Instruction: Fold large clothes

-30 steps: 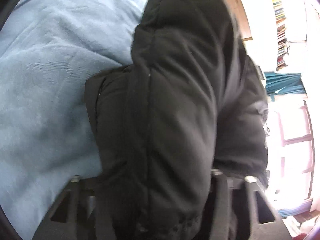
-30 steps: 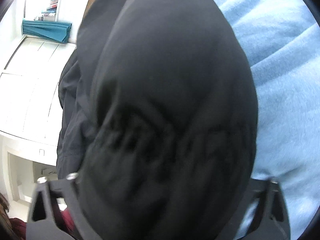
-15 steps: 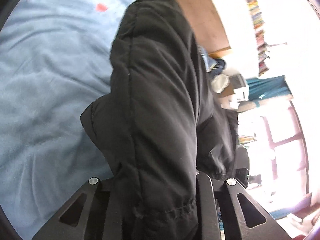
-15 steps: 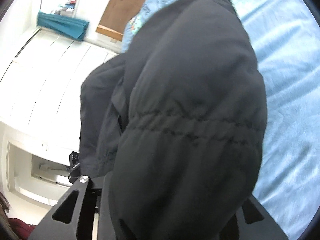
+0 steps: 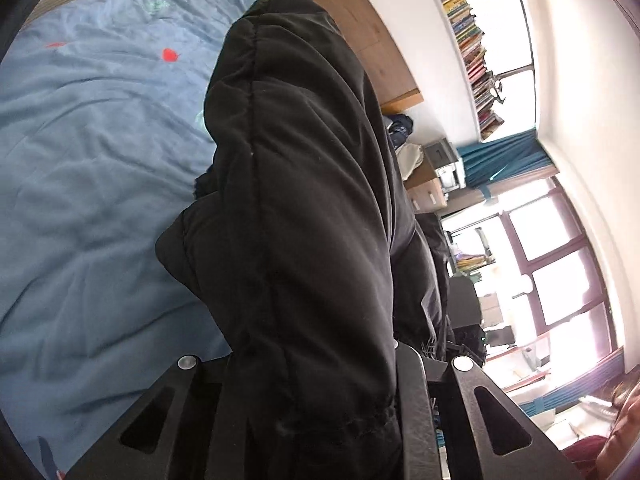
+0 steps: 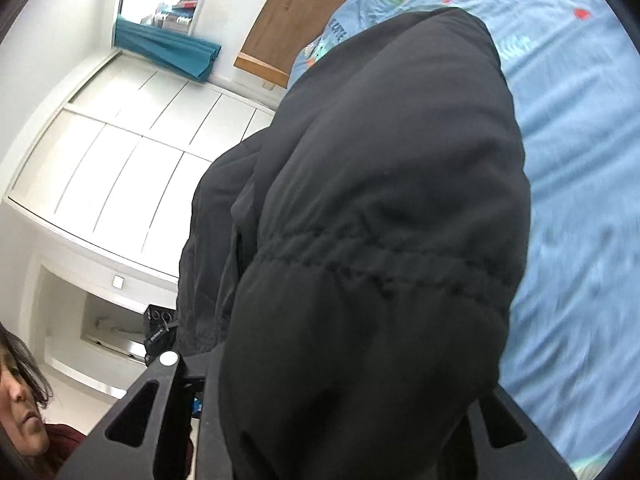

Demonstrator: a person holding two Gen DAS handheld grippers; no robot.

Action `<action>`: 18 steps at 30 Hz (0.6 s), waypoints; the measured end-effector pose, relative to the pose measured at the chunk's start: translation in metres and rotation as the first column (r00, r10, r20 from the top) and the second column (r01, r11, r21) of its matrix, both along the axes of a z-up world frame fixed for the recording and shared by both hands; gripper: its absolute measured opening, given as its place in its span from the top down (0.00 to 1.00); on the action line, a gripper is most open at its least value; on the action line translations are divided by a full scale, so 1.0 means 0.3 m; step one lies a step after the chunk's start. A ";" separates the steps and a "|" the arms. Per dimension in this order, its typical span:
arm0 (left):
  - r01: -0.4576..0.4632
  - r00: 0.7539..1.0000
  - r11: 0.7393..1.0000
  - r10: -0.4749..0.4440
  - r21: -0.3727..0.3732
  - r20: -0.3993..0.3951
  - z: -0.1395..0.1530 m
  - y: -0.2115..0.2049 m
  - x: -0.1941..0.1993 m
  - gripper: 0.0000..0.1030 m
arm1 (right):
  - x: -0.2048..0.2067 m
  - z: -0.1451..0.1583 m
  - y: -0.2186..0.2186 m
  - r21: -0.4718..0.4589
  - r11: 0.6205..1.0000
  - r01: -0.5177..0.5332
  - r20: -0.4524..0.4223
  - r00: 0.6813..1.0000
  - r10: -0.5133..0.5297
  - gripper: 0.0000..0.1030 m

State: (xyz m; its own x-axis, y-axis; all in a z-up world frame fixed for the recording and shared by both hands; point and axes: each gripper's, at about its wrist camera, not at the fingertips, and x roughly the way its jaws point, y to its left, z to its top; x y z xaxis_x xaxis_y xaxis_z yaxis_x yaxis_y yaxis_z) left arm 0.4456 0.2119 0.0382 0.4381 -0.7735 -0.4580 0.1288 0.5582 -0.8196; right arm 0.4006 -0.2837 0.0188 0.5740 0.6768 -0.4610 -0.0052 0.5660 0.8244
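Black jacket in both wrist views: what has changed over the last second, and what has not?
Both tongs have lifted the black jacket away from the blue bedspread: the bed looks farther off, and the headboard, bookshelf and window have come into view. In the right view the white cupboards show more. Unchanged: left tongs and right tongs stay shut on the jacket.
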 end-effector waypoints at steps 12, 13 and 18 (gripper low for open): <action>-0.031 0.998 0.982 0.040 0.188 -0.045 -0.340 0.156 -0.001 0.48 | -0.052 -0.338 -0.077 -0.048 0.995 0.090 -0.082 0.992 -0.094 0.56; -0.036 0.999 0.980 0.043 0.197 -0.031 -0.338 0.176 -0.002 0.44 | -0.082 -0.349 -0.091 -0.070 0.992 0.101 -0.082 0.991 -0.107 0.45; -0.135 0.991 0.962 0.131 0.236 0.035 -0.266 0.274 -0.073 0.28 | -0.161 -0.357 -0.176 -0.188 0.964 0.189 -0.069 0.976 -0.205 0.25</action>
State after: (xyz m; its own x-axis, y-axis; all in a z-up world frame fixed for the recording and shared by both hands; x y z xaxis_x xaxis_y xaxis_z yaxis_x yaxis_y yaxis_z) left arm 0.4237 0.2940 -0.0417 0.5398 -0.5777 -0.6122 0.0540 0.7495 -0.6597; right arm 0.3524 -0.3365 -0.0882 0.6396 0.4563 -0.6187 0.1884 0.6872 0.7016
